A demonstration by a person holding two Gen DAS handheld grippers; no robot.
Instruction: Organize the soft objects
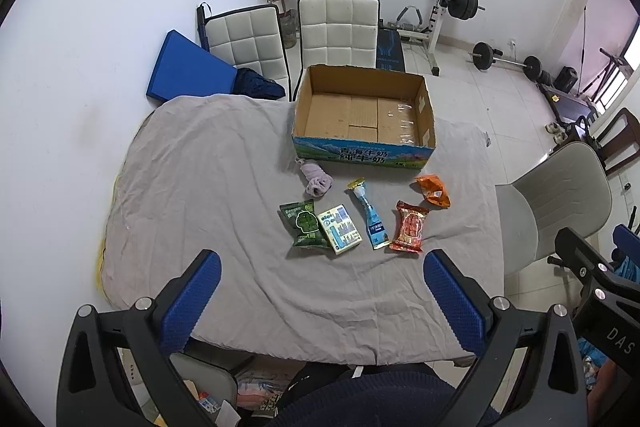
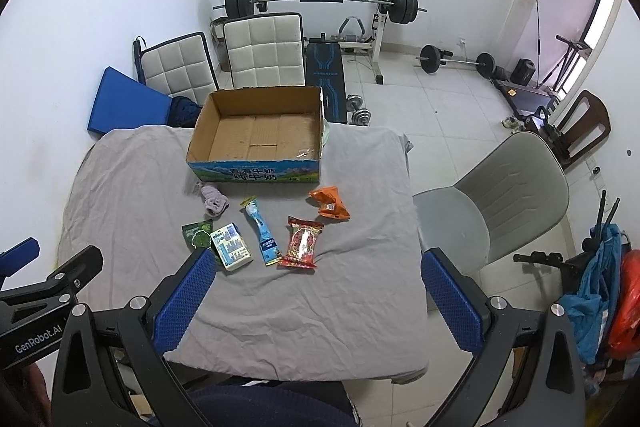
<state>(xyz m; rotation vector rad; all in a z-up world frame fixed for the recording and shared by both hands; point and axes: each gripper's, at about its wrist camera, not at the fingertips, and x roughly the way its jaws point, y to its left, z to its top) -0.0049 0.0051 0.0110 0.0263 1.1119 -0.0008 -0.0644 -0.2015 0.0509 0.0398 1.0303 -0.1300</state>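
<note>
- On the table with the wrinkly grey cloth [image 1: 224, 187] sits an open brown cardboard box [image 1: 362, 111] with a blue picture on its front. It has nothing in it that I can see.
- Just in front of the box lie the soft things: a rolled-up pale purple sock [image 1: 317, 181], a green snack bag [image 1: 305, 225], a small cream and blue packet [image 1: 340, 229], a long light-blue pouch [image 1: 370, 215], a red snack bag [image 1: 410, 227] and a crinkly orange bag [image 1: 433, 190].
- The green bag and the cream packet touch. The others lie a little apart.
- The left claw [image 1: 322, 301] is wide open and holds nothing. It hangs over the near edge of the table.
- The right claw [image 2: 318, 301] is wide open too, and empty.
- I think no packing has begun yet, since every soft thing is outside the box.
- Next, one claw should go down to a near bag, maybe the red one, close gently on it, lift it and drop it in the box.
</note>
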